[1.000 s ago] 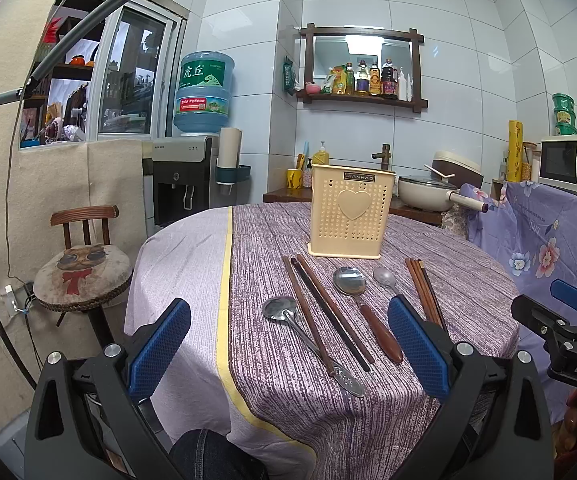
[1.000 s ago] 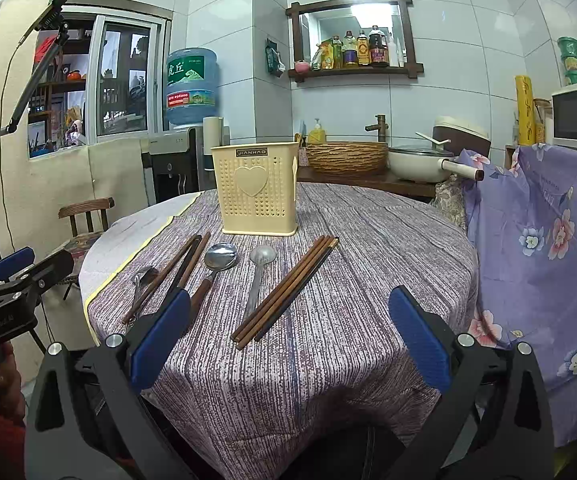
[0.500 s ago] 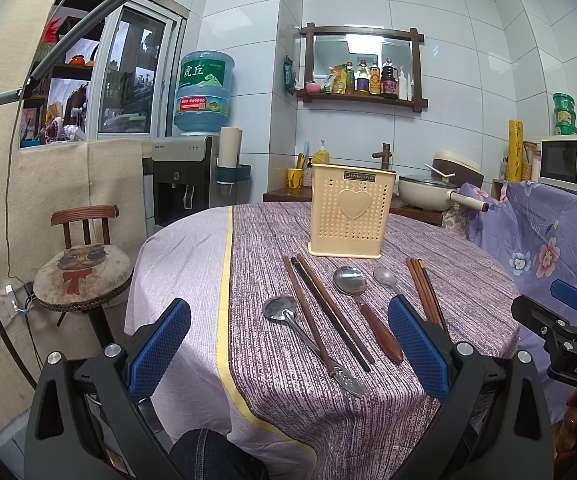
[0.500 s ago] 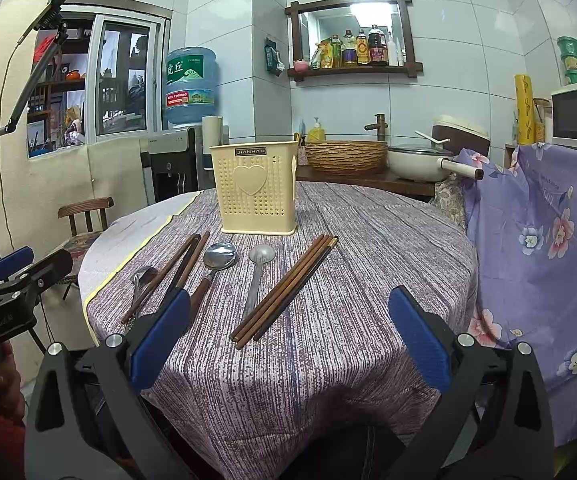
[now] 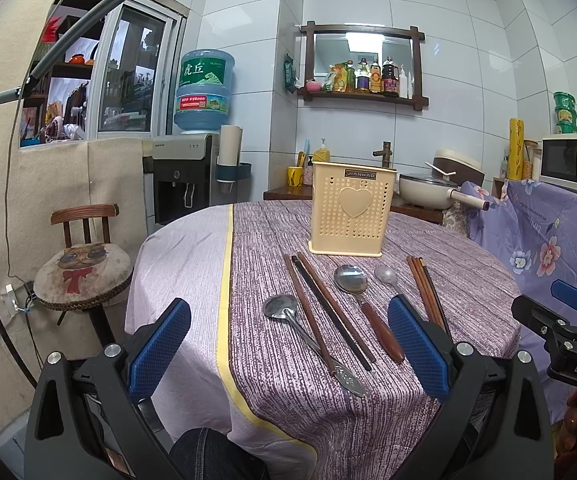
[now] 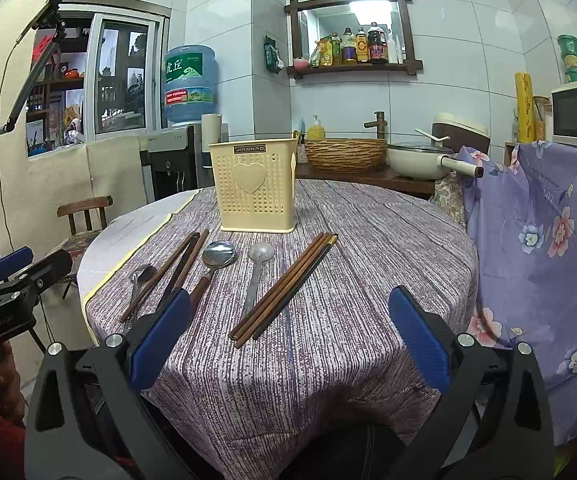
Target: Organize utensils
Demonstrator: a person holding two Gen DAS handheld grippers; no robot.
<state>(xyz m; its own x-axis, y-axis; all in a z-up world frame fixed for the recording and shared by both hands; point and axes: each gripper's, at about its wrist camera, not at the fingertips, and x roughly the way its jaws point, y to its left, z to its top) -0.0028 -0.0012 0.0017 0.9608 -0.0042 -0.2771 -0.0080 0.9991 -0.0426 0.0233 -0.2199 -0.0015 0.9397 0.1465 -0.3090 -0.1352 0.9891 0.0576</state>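
Note:
A cream perforated utensil holder (image 5: 349,208) (image 6: 254,191) stands upright on the round table. In front of it lie a steel spoon (image 5: 284,310), dark chopsticks (image 5: 326,308), a wooden-handled spoon (image 5: 362,300), a small steel spoon (image 5: 386,275) (image 6: 257,266) and another chopstick bundle (image 5: 424,292) (image 6: 284,288). My left gripper (image 5: 288,352) is open and empty, held short of the table's near edge. My right gripper (image 6: 288,344) is open and empty, held over the near edge, close to the chopstick bundle.
The table wears a purple striped cloth (image 5: 368,400) with a white and yellow strip on the left. A wooden chair (image 5: 82,276) stands to the left. A floral purple cloth (image 6: 540,240) hangs at the right. A counter with a pot (image 6: 420,158) lies behind.
The right gripper has edged slightly forward toward the table. The left gripper and the utensils have not moved.

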